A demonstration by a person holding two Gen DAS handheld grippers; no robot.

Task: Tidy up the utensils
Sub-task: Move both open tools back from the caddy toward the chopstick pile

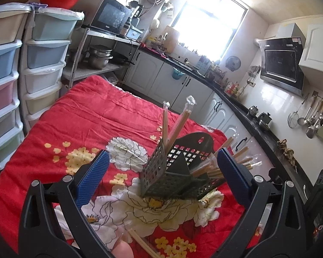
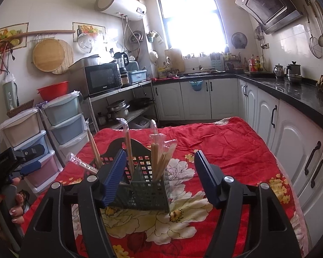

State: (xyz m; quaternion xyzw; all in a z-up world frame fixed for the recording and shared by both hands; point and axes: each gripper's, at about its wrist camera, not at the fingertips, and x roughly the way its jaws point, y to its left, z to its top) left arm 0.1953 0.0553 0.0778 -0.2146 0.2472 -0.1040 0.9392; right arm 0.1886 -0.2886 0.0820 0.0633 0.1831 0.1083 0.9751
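- Left gripper [image 1: 161,172]: jaws wide apart, nothing held; utensil caddy [image 1: 172,172] sits between the fingers w/o contact.
- Right gripper [image 2: 161,176]: wide open, empty.
- Caddy on red floral cloth [image 2: 226,150], centre; wrapped chopsticks [image 2: 159,161] upright in compartments.
- One wrapped pair [image 1: 140,243] lies near edge, on cloth.

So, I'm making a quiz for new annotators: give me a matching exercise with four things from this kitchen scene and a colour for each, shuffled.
Things:
1. utensil caddy
2. basin
3. countertop
4. gripper pads

Colours:
a. blue
b. black
c. dark grey-green
d. red

Pairs: 1-c, 2-d, 3-b, 4-a
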